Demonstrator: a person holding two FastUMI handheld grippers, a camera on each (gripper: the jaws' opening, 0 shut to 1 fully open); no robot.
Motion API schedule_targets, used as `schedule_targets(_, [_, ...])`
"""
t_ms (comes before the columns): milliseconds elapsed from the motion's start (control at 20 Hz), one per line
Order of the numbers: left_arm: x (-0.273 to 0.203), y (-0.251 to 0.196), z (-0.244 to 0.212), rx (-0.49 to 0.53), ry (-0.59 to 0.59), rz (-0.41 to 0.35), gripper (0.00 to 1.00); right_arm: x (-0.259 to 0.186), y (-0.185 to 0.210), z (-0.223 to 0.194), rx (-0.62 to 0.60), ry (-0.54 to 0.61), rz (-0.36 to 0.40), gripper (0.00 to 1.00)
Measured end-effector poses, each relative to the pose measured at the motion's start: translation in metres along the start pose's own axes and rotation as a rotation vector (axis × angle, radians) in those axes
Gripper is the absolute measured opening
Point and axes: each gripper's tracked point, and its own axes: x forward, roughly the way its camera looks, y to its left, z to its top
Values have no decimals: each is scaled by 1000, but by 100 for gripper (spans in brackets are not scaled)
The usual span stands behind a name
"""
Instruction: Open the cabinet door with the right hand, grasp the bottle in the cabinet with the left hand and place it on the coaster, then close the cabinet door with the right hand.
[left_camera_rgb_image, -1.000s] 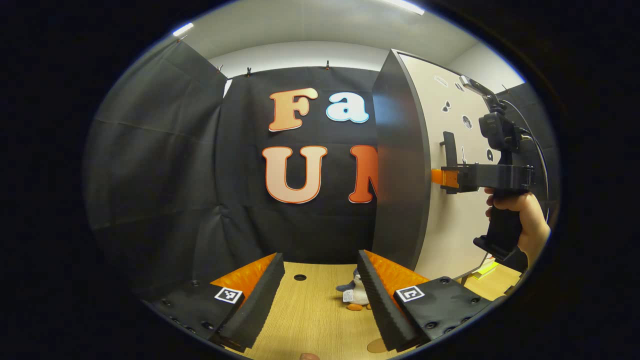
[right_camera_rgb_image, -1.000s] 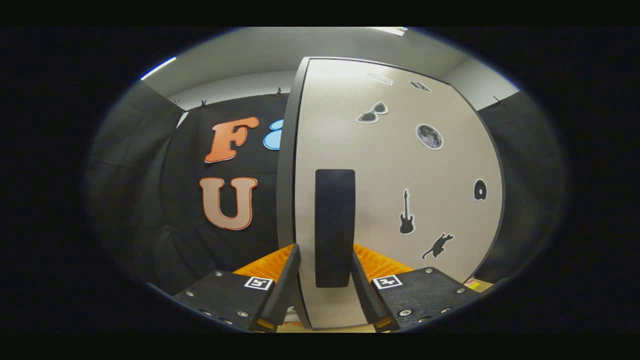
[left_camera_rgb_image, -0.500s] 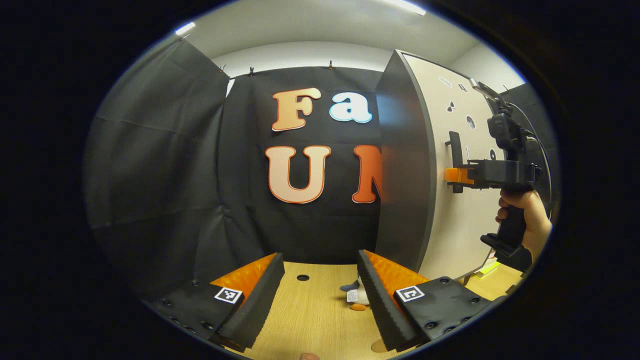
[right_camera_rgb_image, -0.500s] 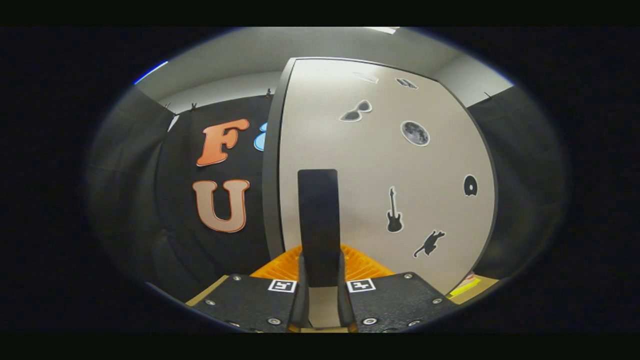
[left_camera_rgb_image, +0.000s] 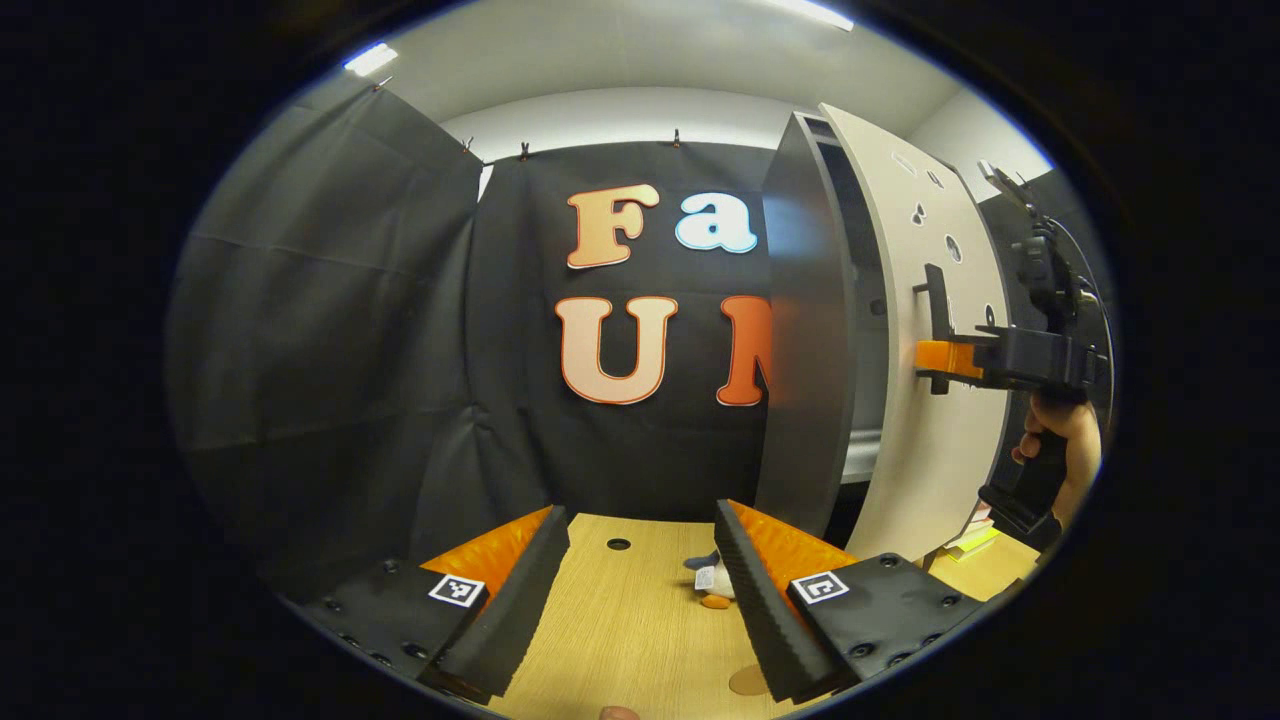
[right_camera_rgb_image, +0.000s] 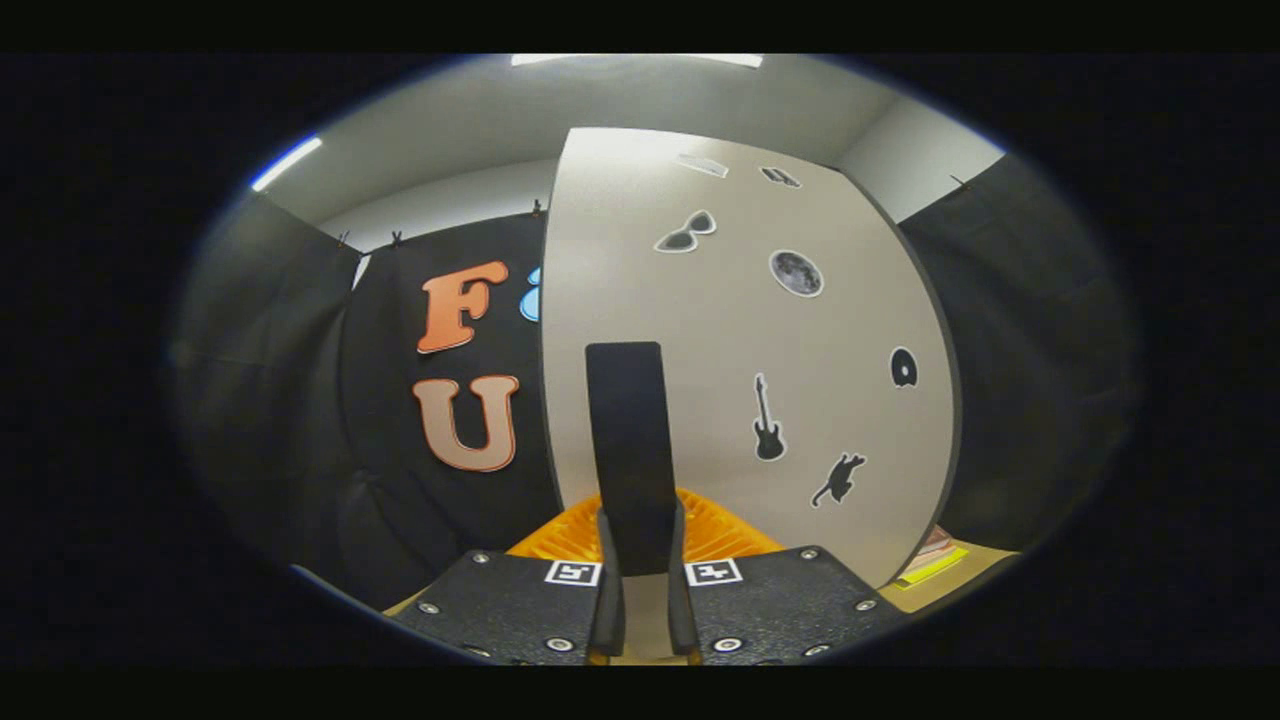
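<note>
Both R fingers (right_camera_rgb_image: 636, 600) clamp door handle (right_camera_rgb_image: 626, 450) — door (left_camera_rgb_image: 925, 330) ajar, L gripper (left_camera_rgb_image: 640, 600) open

The door (left_camera_rgb_image: 905, 330) hides most of the cabinet (left_camera_rgb_image: 812, 330) interior.

Beige cabinet door (right_camera_rgb_image: 740, 330) with black stickers (right_camera_rgb_image: 768, 432), black handle (right_camera_rgb_image: 627, 450)

One cabinet (left_camera_rgb_image: 800, 350) with one door (right_camera_rgb_image: 740, 330) and one handle (right_camera_rgb_image: 628, 450). Six stickers show on the door. One plush toy (left_camera_rgb_image: 708, 580) lies on the worktop (left_camera_rgb_image: 620, 630), one coaster (left_camera_rgb_image: 748, 680) at its near edge. Two grippers: left (left_camera_rgb_image: 640, 590), right (right_camera_rgb_image: 640, 600).
</note>
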Motion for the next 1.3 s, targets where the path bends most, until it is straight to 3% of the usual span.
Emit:
schedule_targets(600, [-79, -33, 10, 7, -30, 32, 96, -97, -67, 22, 55, 13, 31, 16])
schedule_targets(1000, [-53, -81, 30, 12, -82, -106, 96, -134, -99, 29, 49, 27, -65, 16])
schedule_targets(1300, [-34, -110, 21, -19, -49, -209, 96, -149, -134, 33, 54, 25, -152, 15])
